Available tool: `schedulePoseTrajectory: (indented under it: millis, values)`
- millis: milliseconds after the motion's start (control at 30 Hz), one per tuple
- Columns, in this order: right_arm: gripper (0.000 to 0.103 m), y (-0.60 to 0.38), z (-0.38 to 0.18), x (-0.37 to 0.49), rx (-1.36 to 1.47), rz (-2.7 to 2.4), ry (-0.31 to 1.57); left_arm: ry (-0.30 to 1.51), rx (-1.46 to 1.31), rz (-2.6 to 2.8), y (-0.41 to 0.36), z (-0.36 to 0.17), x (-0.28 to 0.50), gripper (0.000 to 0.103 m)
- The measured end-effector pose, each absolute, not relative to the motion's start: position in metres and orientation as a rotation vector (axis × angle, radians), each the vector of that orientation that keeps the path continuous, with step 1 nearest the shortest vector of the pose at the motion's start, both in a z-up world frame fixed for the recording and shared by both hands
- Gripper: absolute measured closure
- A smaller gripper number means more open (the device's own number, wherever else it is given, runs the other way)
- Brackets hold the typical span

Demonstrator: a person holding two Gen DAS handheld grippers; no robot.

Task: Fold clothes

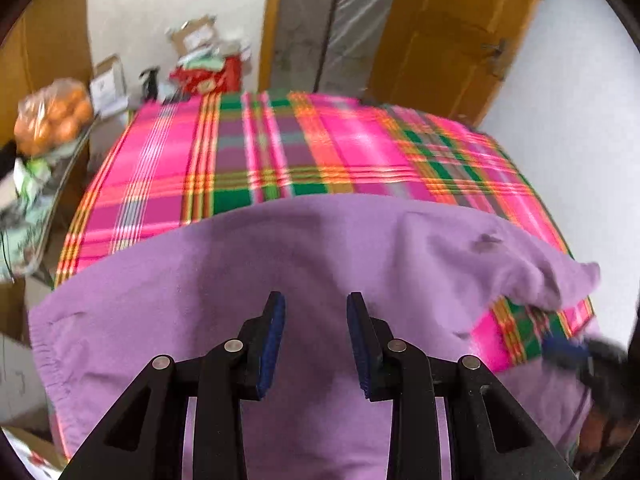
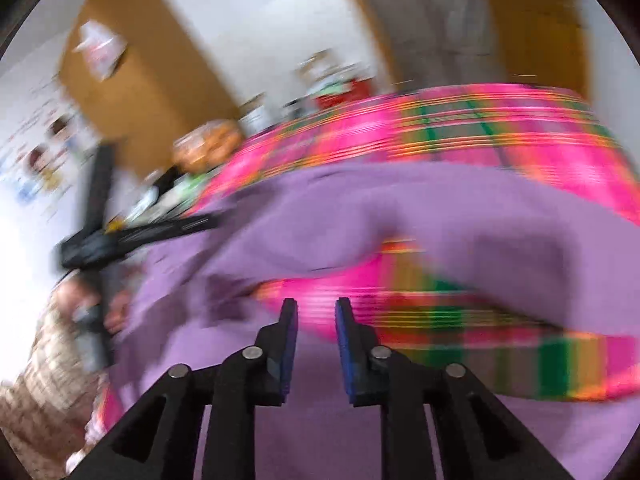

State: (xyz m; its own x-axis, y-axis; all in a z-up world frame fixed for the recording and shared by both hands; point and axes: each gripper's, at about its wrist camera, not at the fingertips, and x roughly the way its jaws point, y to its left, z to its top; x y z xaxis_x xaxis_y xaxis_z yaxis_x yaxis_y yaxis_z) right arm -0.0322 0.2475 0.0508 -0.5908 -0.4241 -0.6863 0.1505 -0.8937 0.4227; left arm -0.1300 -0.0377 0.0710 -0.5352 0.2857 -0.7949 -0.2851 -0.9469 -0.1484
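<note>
A lilac garment [image 1: 280,248] lies spread over the near half of a table covered with a pink, green and orange plaid cloth [image 1: 260,152]. Its right part is bunched, with plaid showing through a gap [image 1: 520,332]. My left gripper [image 1: 316,304] hovers over the garment's near middle, open, with nothing between its blue pads. In the blurred right wrist view my right gripper [image 2: 316,308] is over the garment [image 2: 440,208] beside that plaid gap [image 2: 400,300], its jaws apart and empty. It also shows at the right edge of the left wrist view as a right gripper [image 1: 572,354] near the garment's lower right.
A bag of oranges [image 1: 52,114], white boxes [image 1: 108,84], a dark spray bottle [image 1: 150,82] and a red bag [image 1: 212,74] crowd the far left beyond the table. A wooden door [image 1: 452,32] stands behind. A hand and patterned sleeve [image 2: 52,340] show at the left.
</note>
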Motion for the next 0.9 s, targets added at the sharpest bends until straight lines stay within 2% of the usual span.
schedulePoseTrajectory:
  millis: [67, 133, 233, 300, 433, 567, 700, 800, 867, 900]
  values:
    - [0.08, 0.285, 0.046, -0.021, 1.237, -2.599, -0.547, 0.096, -1.255, 2.499, -0.025, 0.077, -0.114, 0.07]
    - [0.071, 0.314, 0.042, -0.013, 1.269, -2.711, -0.575, 0.197, -1.227, 2.483, -0.011, 0.078, -0.098, 0.07]
    - [0.061, 0.341, 0.041, -0.005, 1.28, -2.838, -0.526, 0.328, -1.196, 2.454, 0.011, 0.074, -0.076, 0.07]
    - [0.058, 0.353, 0.037, -0.003, 1.316, -2.864, -0.477, 0.423, -1.175, 2.454, 0.024, 0.07, -0.066, 0.07]
    - [0.058, 0.364, 0.028, -0.009, 1.416, -2.918, -0.394, 0.561, -1.172, 2.456, 0.043, 0.062, -0.06, 0.07]
    - [0.053, 0.385, 0.022, -0.007, 1.417, -2.915, -0.582, 0.681, -1.145, 2.473, 0.055, 0.056, -0.058, 0.07]
    - [0.053, 0.39, 0.021, -0.011, 1.414, -2.928, -0.59, 0.759, -1.175, 2.483, 0.06, 0.047, -0.065, 0.07]
    - [0.053, 0.397, 0.021, -0.021, 1.4, -2.929, -0.687, 0.795, -1.201, 2.495, 0.062, 0.039, -0.071, 0.07]
    - [0.054, 0.402, 0.02, -0.025, 1.389, -2.938, -0.731, 0.794, -1.222, 2.503, 0.061, 0.035, -0.075, 0.07]
    - [0.06, 0.404, 0.02, -0.027, 1.384, -2.944, -0.749, 0.791, -1.227, 2.502, 0.06, 0.034, -0.076, 0.07]
